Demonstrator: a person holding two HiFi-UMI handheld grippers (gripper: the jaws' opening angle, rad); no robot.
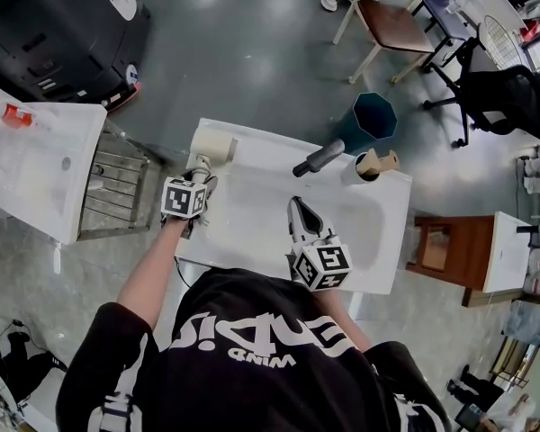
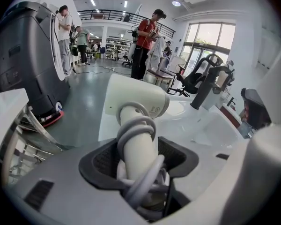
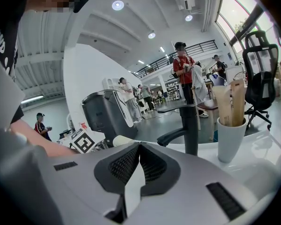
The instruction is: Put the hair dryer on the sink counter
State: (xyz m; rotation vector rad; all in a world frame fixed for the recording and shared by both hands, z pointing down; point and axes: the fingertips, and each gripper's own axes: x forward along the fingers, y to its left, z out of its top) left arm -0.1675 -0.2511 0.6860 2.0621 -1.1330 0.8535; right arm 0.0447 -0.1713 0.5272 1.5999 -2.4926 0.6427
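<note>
The cream plastic hair dryer (image 1: 212, 142) lay at the white surface's (image 1: 252, 219) far-left corner, seemingly placed. The left gripper (image 1: 201, 163) stood spread round its handle, so only withdrawal remained. The right gripper (image 1: 297, 205) was pressed together.

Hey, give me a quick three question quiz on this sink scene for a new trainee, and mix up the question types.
1. Multiple choice: what stands between the jaws of the left gripper? A) a towel B) the handle of the hair dryer C) a soap bottle
2. True or false: the right gripper is shut with nothing in it.
3. Short answer: what stands beside the black faucet on the sink counter?

Key: 1 B. 2 True. 3 A white cup holding upright sticks.
</note>
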